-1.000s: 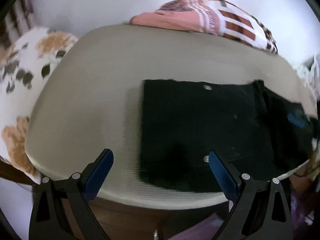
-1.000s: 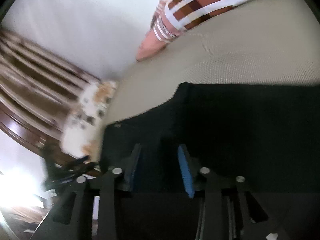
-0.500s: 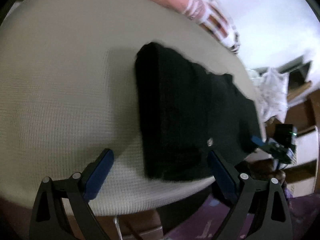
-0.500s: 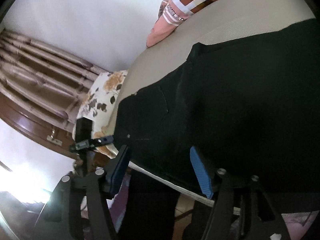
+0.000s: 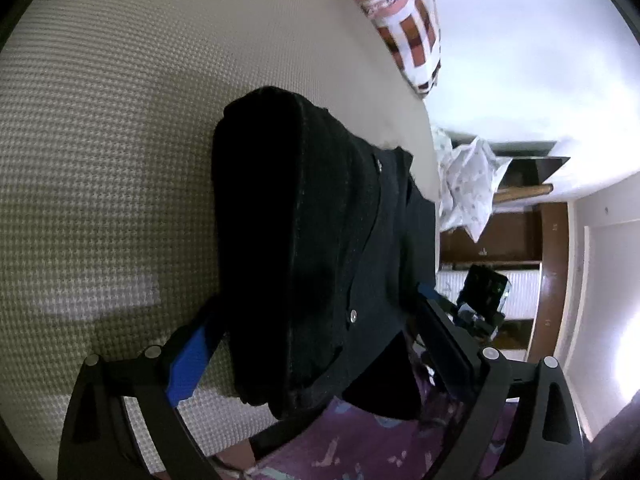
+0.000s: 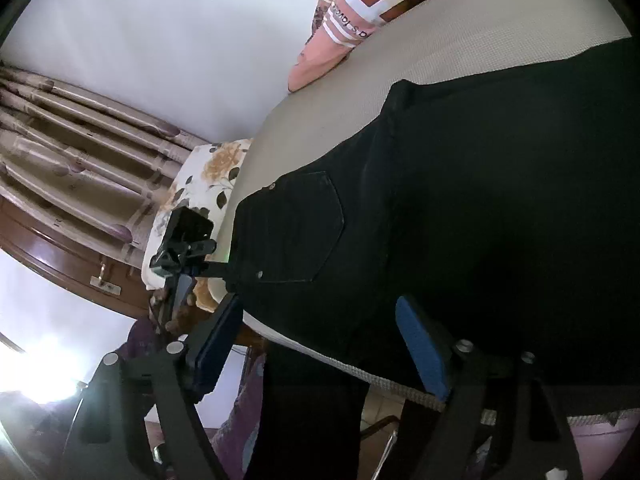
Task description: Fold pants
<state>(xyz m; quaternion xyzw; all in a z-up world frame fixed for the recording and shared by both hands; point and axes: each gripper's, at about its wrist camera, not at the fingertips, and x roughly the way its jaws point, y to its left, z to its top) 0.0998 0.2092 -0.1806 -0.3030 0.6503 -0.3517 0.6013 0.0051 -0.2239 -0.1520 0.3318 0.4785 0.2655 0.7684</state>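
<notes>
Black pants (image 5: pixel 320 240) lie folded on a beige textured bed (image 5: pixel 100 140), near its front edge. My left gripper (image 5: pixel 316 328) is open, its jaws straddling the folded end of the pants at the bed edge. In the right wrist view the pants (image 6: pixel 480 200) fill the right side, with a back pocket (image 6: pixel 296 224) showing. My right gripper (image 6: pixel 320 332) is open, its jaws on either side of the pants' edge at the bed's front rim. Each gripper shows in the other's view: the right one (image 5: pixel 476 304), the left one (image 6: pixel 184 248).
A pink and brown checked cloth (image 5: pixel 404 12) lies at the far side of the bed, also seen in the right wrist view (image 6: pixel 372 4). A floral pillow (image 6: pixel 200 184) lies at the bed's left end, with a wooden headboard (image 6: pixel 60 140) behind. White crumpled cloth (image 5: pixel 468 184) and wooden furniture (image 5: pixel 508 232) stand beyond the right end.
Both grippers have moved in close to the pants' ends and now straddle the fabric. The right gripper has opened wider than a second ago.
</notes>
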